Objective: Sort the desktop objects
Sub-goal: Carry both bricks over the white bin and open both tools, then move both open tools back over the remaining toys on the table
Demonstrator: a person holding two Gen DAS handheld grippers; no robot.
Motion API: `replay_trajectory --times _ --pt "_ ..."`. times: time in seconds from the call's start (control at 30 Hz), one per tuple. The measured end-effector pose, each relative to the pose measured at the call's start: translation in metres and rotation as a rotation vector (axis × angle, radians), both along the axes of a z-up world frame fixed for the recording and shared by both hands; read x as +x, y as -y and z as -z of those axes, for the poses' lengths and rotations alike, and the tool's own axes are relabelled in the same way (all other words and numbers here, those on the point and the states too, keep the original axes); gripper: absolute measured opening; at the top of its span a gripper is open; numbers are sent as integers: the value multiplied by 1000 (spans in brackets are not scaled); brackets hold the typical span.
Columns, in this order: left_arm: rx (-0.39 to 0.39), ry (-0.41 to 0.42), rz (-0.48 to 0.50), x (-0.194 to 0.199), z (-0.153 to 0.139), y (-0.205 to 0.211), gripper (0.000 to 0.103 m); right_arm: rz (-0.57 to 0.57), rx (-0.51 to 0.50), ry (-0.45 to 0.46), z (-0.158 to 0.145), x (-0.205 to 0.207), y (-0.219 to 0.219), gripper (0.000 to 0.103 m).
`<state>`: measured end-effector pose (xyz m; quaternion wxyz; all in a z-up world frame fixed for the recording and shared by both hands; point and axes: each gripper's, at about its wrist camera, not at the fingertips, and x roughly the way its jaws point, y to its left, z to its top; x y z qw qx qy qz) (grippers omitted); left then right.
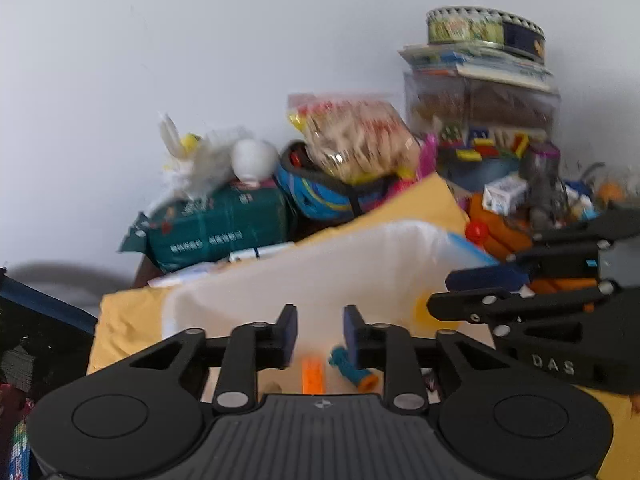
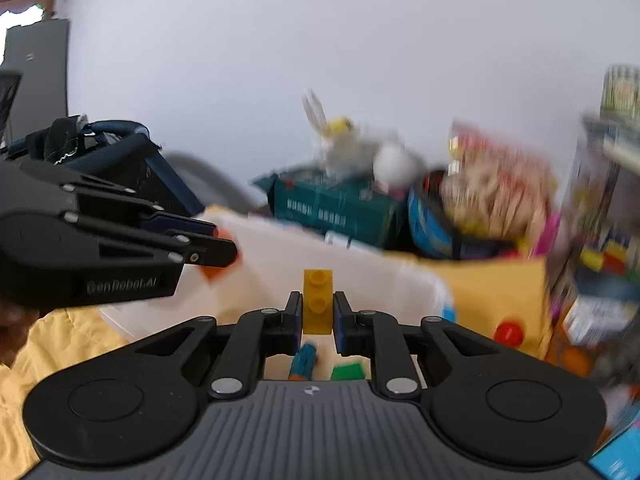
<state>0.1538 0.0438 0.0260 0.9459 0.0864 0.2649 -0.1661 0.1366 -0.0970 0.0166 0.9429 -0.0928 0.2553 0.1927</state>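
Observation:
A yellow two-stud brick (image 2: 318,296) stands upright between the pads of my right gripper (image 2: 318,316), which is shut on it above a white translucent bin (image 2: 360,268). In the bin below lie a teal foam dart with an orange tip (image 2: 304,362) and a green brick (image 2: 348,372). My left gripper (image 1: 320,332) hangs over the same bin (image 1: 304,264), its fingers apart with nothing between them. Under it lie an orange brick (image 1: 312,376) and the dart (image 1: 348,368). The right gripper (image 1: 444,292) reaches in from the right edge of the left wrist view.
The bin sits on a yellow cloth (image 1: 124,320). Behind it, against the white wall, are a green package (image 1: 216,224), a snack bag (image 1: 360,140), a clear box of bricks (image 1: 480,120) topped by a tin (image 1: 484,28), and a red ball (image 1: 476,232).

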Motion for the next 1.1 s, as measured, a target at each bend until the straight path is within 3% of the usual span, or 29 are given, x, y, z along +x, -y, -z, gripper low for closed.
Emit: replay_trajectory --times 0.03,0.1,0.2,0.3,0.37,0.47,0.6,0.67,0.73,0.9,1.1 --pt "6 -3 -7 -1 1 0 41 5 -4 -29 4 4 1 21" --pt "-11 -2 -22 -6 -1 -5 41 21 -13 -47 9 3 2 31" --pt "-100 9 -39 -24 -10 -18 46 6 15 -30 3 -3 5 31" --pt "-184 18 -50 -58 -12 -31 63 -14 41 1 -6 -19 6 31" --pt "-200 -14 -21 -77 -5 -33 65 -28 82 -5 -11 -31 9 37" --pt "-177 -98 -6 -105 17 -30 65 -66 113 -42 -6 -49 10 47" --pt "-156 -204 -27 -134 54 -23 65 -111 72 -133 20 -73 6 47" --pt "-191 -310 -48 -138 73 -25 65 -127 60 -186 35 -83 4 47" --pt "-219 -358 -62 -142 85 -28 65 -147 35 -229 50 -93 1 47" --pt "-148 -341 -69 -159 91 -24 65 -184 28 -290 65 -113 -3 47" --pt "-76 -361 -81 -162 100 -14 65 -197 -26 -269 69 -122 -4 51"
